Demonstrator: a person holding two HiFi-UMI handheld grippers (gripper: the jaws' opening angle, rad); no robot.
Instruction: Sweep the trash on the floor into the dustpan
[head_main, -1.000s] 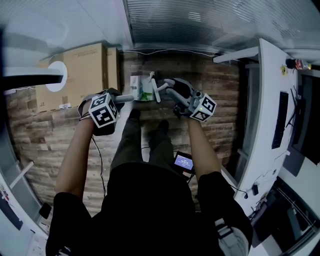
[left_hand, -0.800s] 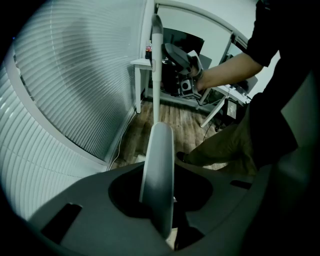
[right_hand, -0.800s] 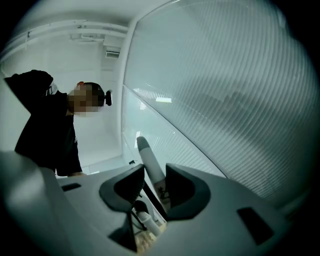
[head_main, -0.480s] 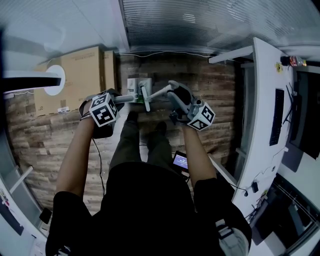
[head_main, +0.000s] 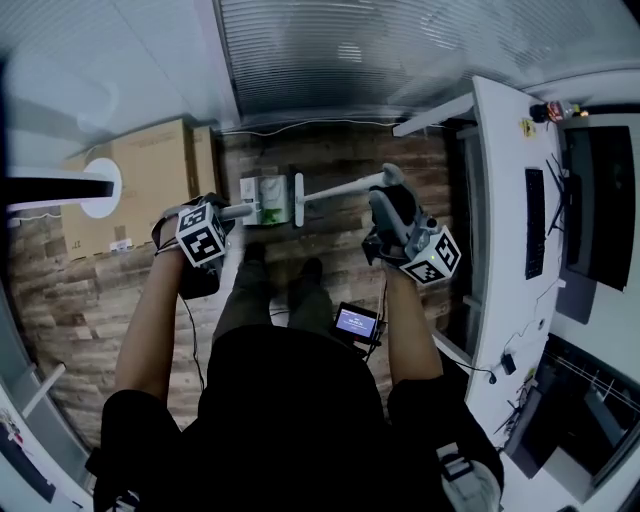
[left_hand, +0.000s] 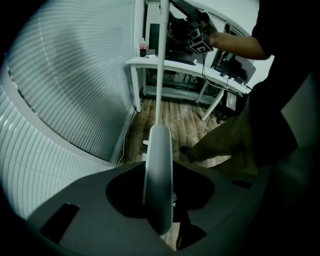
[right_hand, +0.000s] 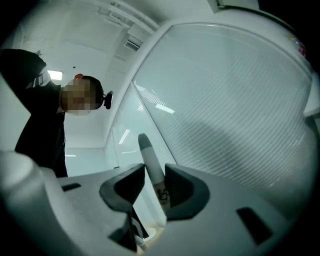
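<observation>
Left tool (left_hand: 159, 197) is tipped down toward the plank floor (head_main: 330, 150) — its dark jaws have just been opening, yet the smooth, rounded grey dustpan handle (left_hand: 159, 160) sits between them, pads against both its sides. The boxy pale dustpan (head_main: 250, 187) lies just beyond that tool, green-and-white trash (head_main: 272, 192) inside it. Right tool (right_hand: 154, 189) is clamped on the slim white broom pole (head_main: 340, 187) — its flat head (head_main: 297, 200) stands just right of the pan.
</observation>
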